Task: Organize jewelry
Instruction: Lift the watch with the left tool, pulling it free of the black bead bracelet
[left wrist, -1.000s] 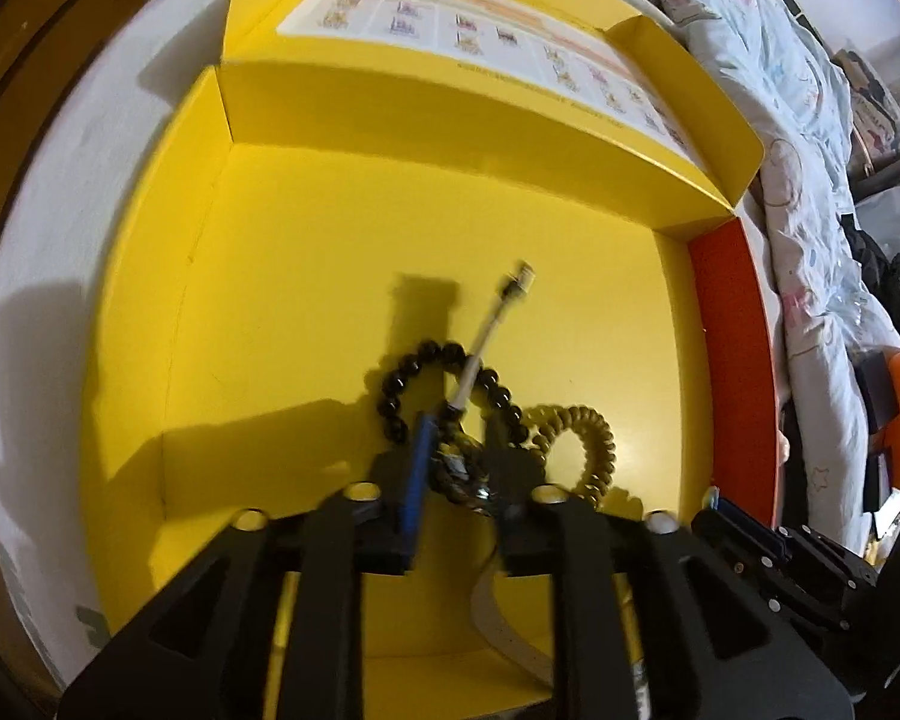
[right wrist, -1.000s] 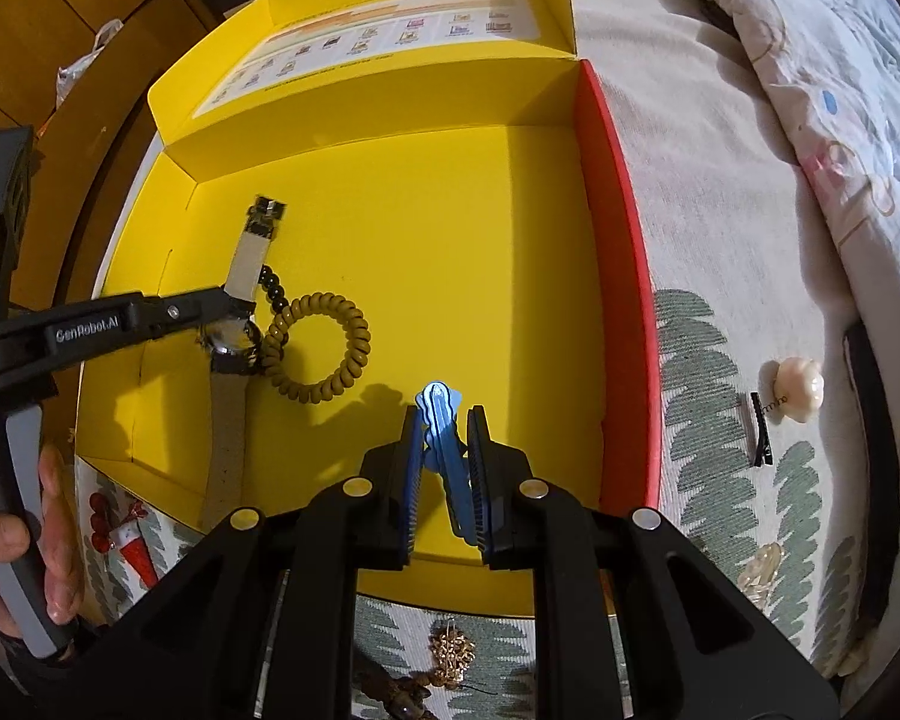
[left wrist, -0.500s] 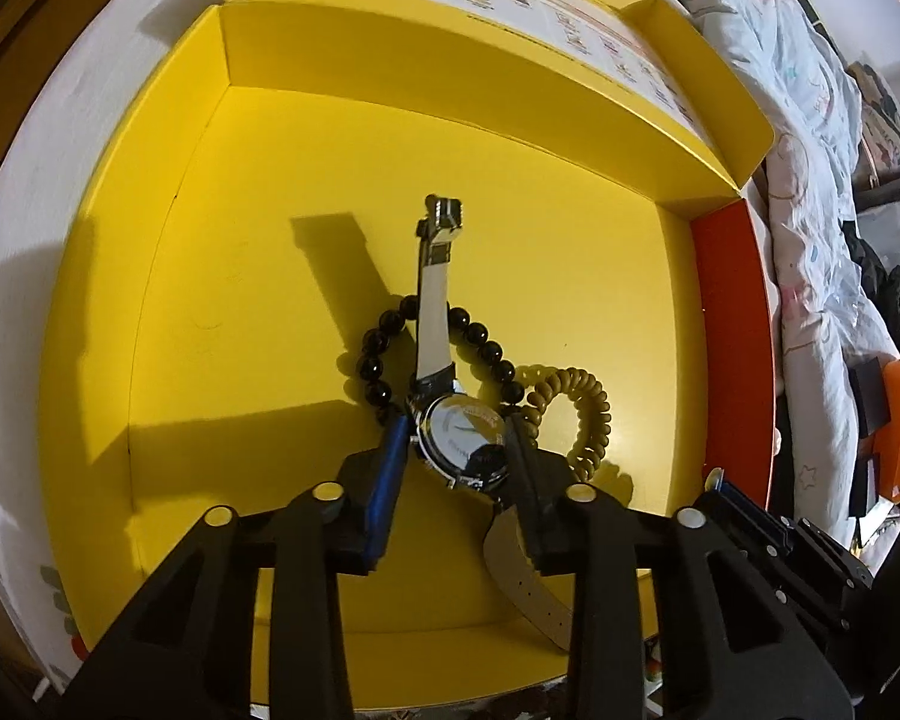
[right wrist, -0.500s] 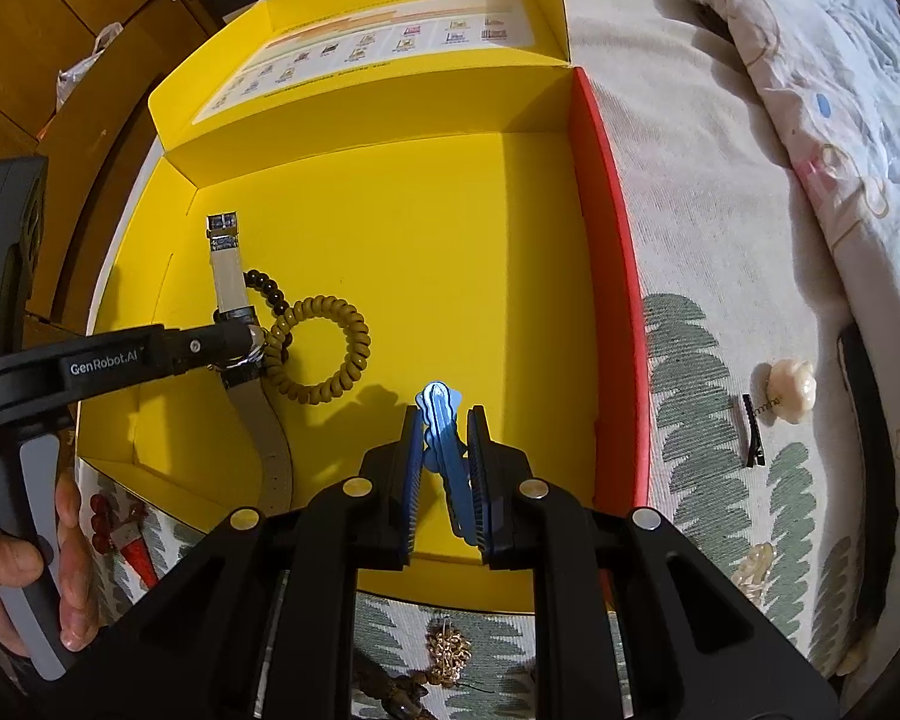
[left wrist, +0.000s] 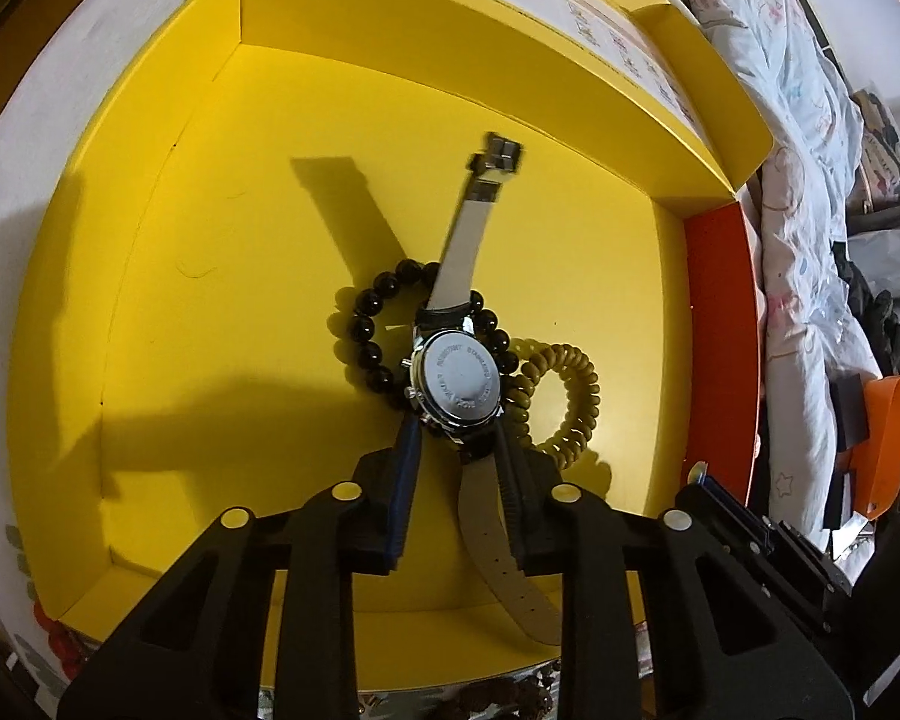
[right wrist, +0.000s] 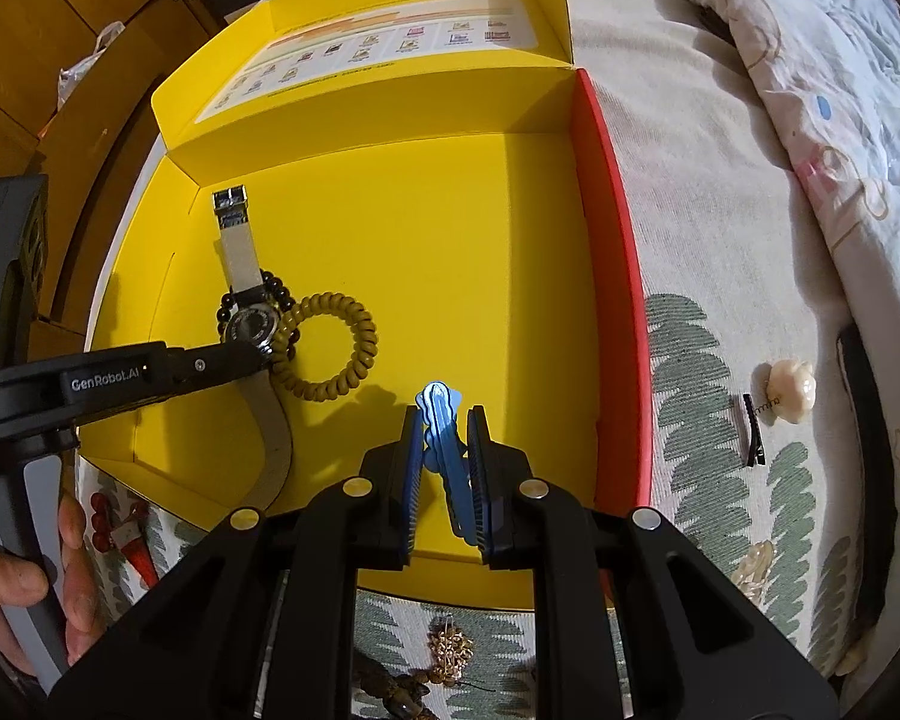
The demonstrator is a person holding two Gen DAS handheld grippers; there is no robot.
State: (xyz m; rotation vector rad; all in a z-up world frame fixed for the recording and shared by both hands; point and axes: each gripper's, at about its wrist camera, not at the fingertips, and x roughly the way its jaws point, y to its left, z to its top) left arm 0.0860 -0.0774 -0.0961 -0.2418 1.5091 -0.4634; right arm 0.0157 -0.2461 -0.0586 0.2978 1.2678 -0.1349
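Left gripper [left wrist: 453, 420] has its fingers closed against the sides of the watch [left wrist: 457, 385] case, holding it. Case-back faces up: round steel disc with engraved text, crown and pushers on its left edge. Grey strap runs up to a steel buckle [left wrist: 498, 153]; the other strap half trails down over the box's near wall. The watch sits over the black bead bracelet [left wrist: 369, 324], just beside and touching the olive coil hair tie [left wrist: 570, 396], in the left half of the yellow box [left wrist: 210, 210].

Right gripper [right wrist: 444, 420] is nearly closed, pinching a blue hair clip [right wrist: 441, 414] above the box's near edge, well apart from the watch.

The box has a red right wall [right wrist: 615, 240] and an open lid with a printed sheet [right wrist: 378, 39]. It rests on a bed cover with green leaf print [right wrist: 690, 390]; wooden cabinets [right wrist: 60, 30] stand at left.

On the cover: cream flower piece [right wrist: 792, 390], black hair clip [right wrist: 753, 429], gold brooch [right wrist: 450, 654], red beads [right wrist: 105, 516]. A hand [right wrist: 24, 588] grips the left handle.
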